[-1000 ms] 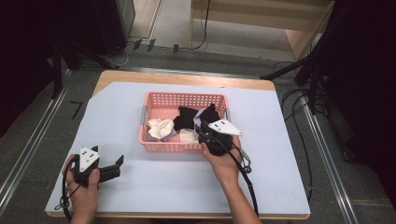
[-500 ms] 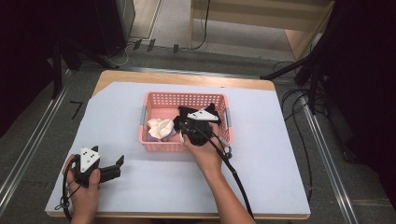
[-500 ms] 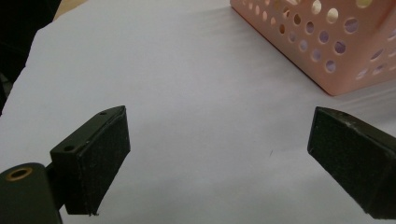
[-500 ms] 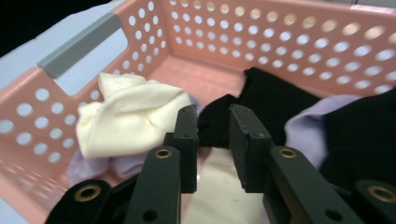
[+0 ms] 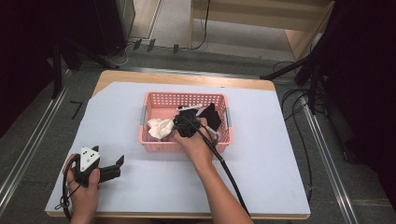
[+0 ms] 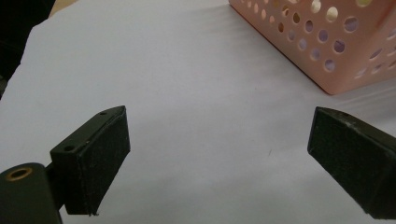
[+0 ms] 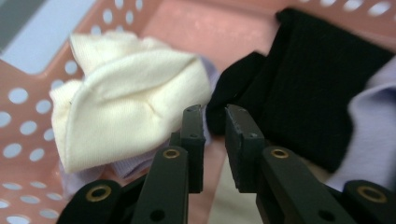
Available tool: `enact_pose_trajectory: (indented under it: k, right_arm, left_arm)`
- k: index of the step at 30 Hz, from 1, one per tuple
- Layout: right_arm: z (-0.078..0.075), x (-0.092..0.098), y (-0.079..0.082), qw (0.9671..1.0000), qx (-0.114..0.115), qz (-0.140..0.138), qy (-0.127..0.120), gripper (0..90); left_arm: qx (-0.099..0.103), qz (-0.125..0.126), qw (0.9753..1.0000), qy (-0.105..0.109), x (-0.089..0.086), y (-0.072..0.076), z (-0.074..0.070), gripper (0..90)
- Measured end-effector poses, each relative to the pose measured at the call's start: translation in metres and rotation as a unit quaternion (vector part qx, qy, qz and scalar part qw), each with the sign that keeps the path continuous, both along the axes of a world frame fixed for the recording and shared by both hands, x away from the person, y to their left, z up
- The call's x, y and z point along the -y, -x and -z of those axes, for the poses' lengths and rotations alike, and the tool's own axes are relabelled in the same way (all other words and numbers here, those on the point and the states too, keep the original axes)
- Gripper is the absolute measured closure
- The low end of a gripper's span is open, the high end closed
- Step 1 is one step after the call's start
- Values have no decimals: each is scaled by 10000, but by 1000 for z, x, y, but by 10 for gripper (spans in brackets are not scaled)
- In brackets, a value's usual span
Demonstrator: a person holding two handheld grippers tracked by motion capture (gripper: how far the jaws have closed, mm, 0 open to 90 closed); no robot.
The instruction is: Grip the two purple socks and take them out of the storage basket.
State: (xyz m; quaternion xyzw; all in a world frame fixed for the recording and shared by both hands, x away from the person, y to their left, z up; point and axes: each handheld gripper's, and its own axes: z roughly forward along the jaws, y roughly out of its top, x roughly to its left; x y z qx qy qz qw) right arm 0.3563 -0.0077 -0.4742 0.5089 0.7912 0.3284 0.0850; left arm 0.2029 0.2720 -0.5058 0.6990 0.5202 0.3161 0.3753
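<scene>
A pink perforated basket [image 5: 185, 96] stands mid-table with socks in it. My right gripper [image 5: 187, 123] reaches down into the basket, between a cream sock [image 5: 159, 128] and a black sock [image 5: 211, 116]. In the right gripper view its jaws [image 7: 215, 112] are almost together, a narrow gap apart, with nothing between them. There the cream sock [image 7: 126, 93] lies to their left and the black sock [image 7: 303, 88] to their right. My left gripper [image 5: 116, 165] rests on the table's near left, wide open [image 6: 219, 135] over bare white paper.
A lavender cloth [image 7: 373, 126] lies under the black sock in the basket. The basket's corner [image 6: 327, 51] is ahead and to the right of the left gripper. White paper [image 5: 261, 158] covers the tabletop. Cables and dark stands surround the table.
My right gripper has moved from the basket's near right rim leftward and down into the basket, among the socks. The left gripper has stayed put.
</scene>
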Motion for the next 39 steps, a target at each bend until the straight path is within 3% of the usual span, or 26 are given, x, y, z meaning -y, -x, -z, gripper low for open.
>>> enact_pose_trajectory:
  k: [3, 4, 6, 9, 13, 15, 17, 19, 21, 22, 23, 26, 28, 30, 32, 34, 36, 37, 39]
  right_arm:
    - [0, -2, -4, 9994, -348, 44, -64, 736]
    - [0, -2, -4, 9994, -348, 44, -64, 736]
    - [1, -6, -8, 9975, -680, 85, -152, 702]
    - [2, -11, -13, 9946, -1027, 109, 23, 718]
    - [4, -21, -19, 9886, -1427, 41, 488, 764]
    - [4, -25, -19, 9877, -1420, -3, 648, 837]
    - [3, -25, -18, 9887, -1352, 31, 644, 900]
    - [1, -23, -15, 9925, -1106, 45, 518, 900]
    - [-1, -19, -11, 9971, -684, 46, 323, 900]
    - [-1, -19, -11, 9971, -684, 46, 323, 900]
    - [-6, -13, -8, 9989, -461, 44, 2, 900]
    - [-14, -9, -3, 9961, -584, -226, -621, 900]
    - [-19, -11, 1, 9935, -444, -544, -892, 796]
    - [-23, -16, 5, 9919, -72, -601, -1121, 621]
    - [-24, -22, 9, 9916, 231, -563, -1141, 560]
    - [-21, -30, 9, 9931, 178, -601, -990, 511]
    - [-13, -39, 5, 9953, -15, -731, -642, 468]
    - [-12, -42, 3, 9940, -439, -694, -727, 509]
    - [-13, -40, 0, 9917, -714, -591, -890, 728]
  left_arm:
    - [4, -7, 10000, 10, 0, 0, 0, 66]
    - [4, -7, 10000, 10, 0, 0, 0, 66]
    - [5, -4, 10000, 5, 0, 0, 0, 66]
    - [0, -3, 10000, 10, 0, -1, 0, 66]
    - [-18, 1, 10000, 16, 0, -1, 0, 66]
    - [-16, 3, 10000, 19, 0, -1, 0, 66]
    - [-15, 2, 10000, 22, 0, -1, 0, 66]
    - [-15, 4, 10000, 23, 0, -1, 0, 66]
    - [-20, 12, 10000, 24, -1, -1, 0, 66]
    - [-20, 12, 10000, 24, -1, -1, 0, 66]
    - [-21, 10, 10000, 33, 0, -1, 0, 66]
    - [-32, 11, 10000, 29, 0, -1, 0, 66]
    - [-39, 13, 10000, 21, 0, -1, 0, 66]
    - [-30, -3, 10000, 37, 0, -1, 1, 66]
    - [-22, 0, 10000, 36, 0, -1, 1, 66]
    - [-23, -3, 10000, 29, 0, -1, 0, 66]
    - [-16, -5, 10000, 40, 0, -1, 1, 66]
    - [-24, 7, 10000, 39, 0, -1, 1, 66]
    - [-24, 2, 10000, 48, 0, -1, 1, 66]
